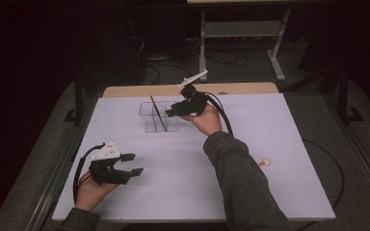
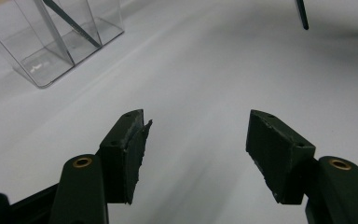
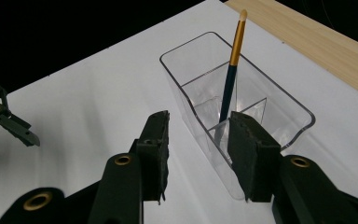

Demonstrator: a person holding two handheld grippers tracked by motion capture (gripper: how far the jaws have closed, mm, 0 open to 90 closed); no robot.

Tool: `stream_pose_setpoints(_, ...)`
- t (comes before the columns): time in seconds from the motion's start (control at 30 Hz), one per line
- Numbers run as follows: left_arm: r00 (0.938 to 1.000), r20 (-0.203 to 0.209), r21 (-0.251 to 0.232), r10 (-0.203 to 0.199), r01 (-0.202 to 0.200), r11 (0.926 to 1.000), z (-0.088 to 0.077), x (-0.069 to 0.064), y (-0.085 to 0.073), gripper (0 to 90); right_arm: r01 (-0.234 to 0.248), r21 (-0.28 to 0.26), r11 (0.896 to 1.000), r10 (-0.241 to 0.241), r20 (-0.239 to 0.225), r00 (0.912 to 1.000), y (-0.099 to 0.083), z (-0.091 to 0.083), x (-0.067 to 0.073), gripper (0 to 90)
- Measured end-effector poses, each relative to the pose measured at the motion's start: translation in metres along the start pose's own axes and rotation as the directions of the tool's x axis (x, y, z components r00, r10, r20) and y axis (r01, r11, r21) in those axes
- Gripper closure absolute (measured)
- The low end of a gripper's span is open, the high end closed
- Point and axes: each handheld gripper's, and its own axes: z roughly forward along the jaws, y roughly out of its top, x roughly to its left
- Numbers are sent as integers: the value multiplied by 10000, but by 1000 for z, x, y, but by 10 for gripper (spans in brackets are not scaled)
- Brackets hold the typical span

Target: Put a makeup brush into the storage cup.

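A clear plastic organizer [image 1: 159,117] with divided compartments stands at the back middle of the white table. A thin brush [image 1: 156,111] with a dark handle and gold ferrule leans upright inside one compartment [image 3: 230,74]. My right gripper [image 1: 171,111] hovers just right of the organizer, with its jaws apart over the near wall [image 3: 198,140]; nothing is pressed between the pads, and the brush's lower end is hidden behind one jaw. My left gripper [image 1: 134,163] rests low at the front left, open over bare table [image 2: 196,135]. From there the organizer [image 2: 51,42] sits far off at the upper left.
A small wooden-tipped stick [image 1: 265,162] lies at the right, partly hidden by the right sleeve. A wooden strip [image 1: 125,90] runs along the table's back edge. The white tabletop [image 1: 270,125] spreads wide around the organizer. A frame and cables stand on the dark floor beyond.
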Motion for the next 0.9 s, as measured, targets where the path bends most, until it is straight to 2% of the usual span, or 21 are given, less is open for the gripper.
stream_pose_setpoints(0.17, 9999, -4, 72, 110, -110, 9999, -1, 1, 0, 368, -83, 33, 10000, 83, -37, 10000, -2, -4, 1, 551)
stream_pose_setpoints(0.3, 10000, 9, -56, -59, 59, 10000, 0, 0, 0, 368, -31, -74, 10000, 31, 28, 10000, -4, -8, 2, 540)
stream_pose_setpoints(0.53, 9999, 55, -70, -85, 85, 9999, 0, 0, 0, 365, -164, -134, 9998, 165, 76, 9998, -10, -17, 0, 518)
stream_pose_setpoints(0.67, 10000, 54, -20, 36, -36, 10000, 0, 2, 0, 360, -168, -139, 9998, 170, 119, 9998, -14, -23, -1, 497)
stream_pose_setpoints(0.9, 10000, 65, -108, -40, 41, 9999, 1, 3, -1, 357, -228, -153, 9996, 231, 195, 9995, -20, -34, 0, 464)
